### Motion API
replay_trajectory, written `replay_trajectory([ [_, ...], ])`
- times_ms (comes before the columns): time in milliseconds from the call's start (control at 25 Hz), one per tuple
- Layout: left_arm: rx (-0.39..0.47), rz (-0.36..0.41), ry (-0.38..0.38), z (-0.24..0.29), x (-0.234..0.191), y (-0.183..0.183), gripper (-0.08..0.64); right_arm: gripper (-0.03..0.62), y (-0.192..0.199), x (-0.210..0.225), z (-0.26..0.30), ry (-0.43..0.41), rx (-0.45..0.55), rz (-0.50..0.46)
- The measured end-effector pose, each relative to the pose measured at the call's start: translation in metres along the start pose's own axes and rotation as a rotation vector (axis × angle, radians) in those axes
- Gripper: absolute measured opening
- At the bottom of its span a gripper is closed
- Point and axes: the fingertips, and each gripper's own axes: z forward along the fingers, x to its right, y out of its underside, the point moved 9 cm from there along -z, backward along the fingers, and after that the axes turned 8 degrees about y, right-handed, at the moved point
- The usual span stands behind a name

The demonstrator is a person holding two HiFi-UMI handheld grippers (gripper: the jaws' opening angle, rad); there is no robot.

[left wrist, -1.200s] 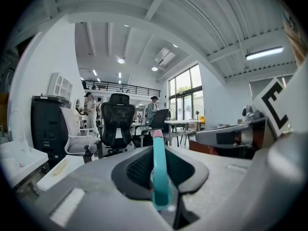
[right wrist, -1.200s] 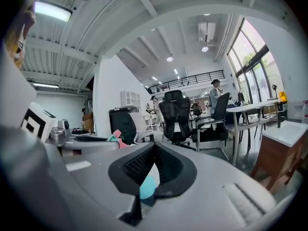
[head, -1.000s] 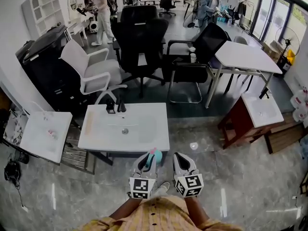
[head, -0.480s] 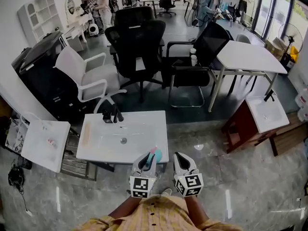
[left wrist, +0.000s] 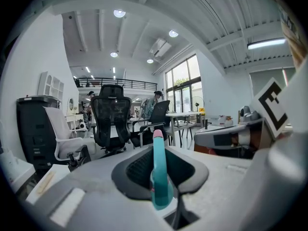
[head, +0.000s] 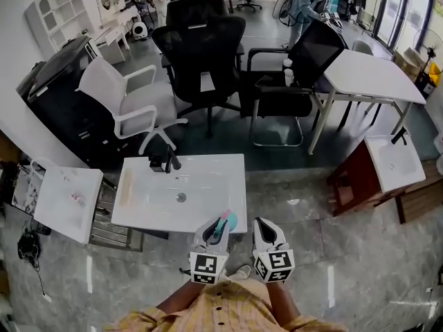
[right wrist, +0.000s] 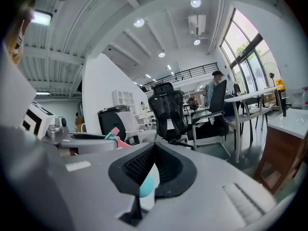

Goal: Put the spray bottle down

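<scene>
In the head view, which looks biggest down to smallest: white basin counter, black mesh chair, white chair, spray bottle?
1-2. white basin counter and black mesh chair: look about alike; the chair stands farther off.
3. white chair.
4. spray bottle.

The spray bottle is smooth teal plastic with a slight gloss, and its tip is pink. The left claw and the right claw have matt grey plastic shells. Their pads are black, ribbed and rubbery-looking. The tabletop with its basin is glossy white, like glazed ceramic. The floor is polished grey stone that mirrors the ceiling lights. The nearest office chair has a black mesh back. The person's shirt is yellow checked cloth.
</scene>
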Motion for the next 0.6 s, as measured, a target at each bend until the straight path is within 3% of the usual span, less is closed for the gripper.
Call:
replay_trajectory([
  [600, -0.033, -0.033, 0.03, 0.049, -0.051, 0.004, 0.071, -0.002, 0.005, -0.002, 0.061, 0.0, -0.088, -0.014],
])
